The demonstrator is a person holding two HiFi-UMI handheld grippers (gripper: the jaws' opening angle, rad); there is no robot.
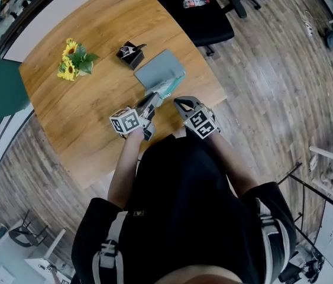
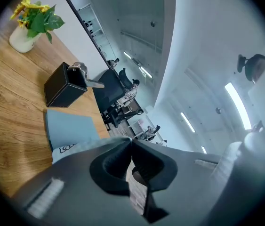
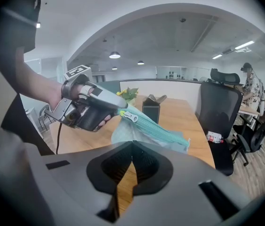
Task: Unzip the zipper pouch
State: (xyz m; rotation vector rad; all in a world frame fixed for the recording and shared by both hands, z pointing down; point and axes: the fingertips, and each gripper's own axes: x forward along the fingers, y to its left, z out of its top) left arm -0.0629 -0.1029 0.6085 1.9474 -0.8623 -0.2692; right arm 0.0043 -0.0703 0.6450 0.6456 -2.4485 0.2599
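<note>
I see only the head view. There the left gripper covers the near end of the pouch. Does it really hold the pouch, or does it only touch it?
Observer: It holds it. In the right gripper view, the left gripper is shut on one end of the zipper pouch.
Operator: Thank you. Where is the slider now?
Observer: The slider sits right at that held end, beside the left gripper's tips, and the zipper looks closed along its length.
</note>
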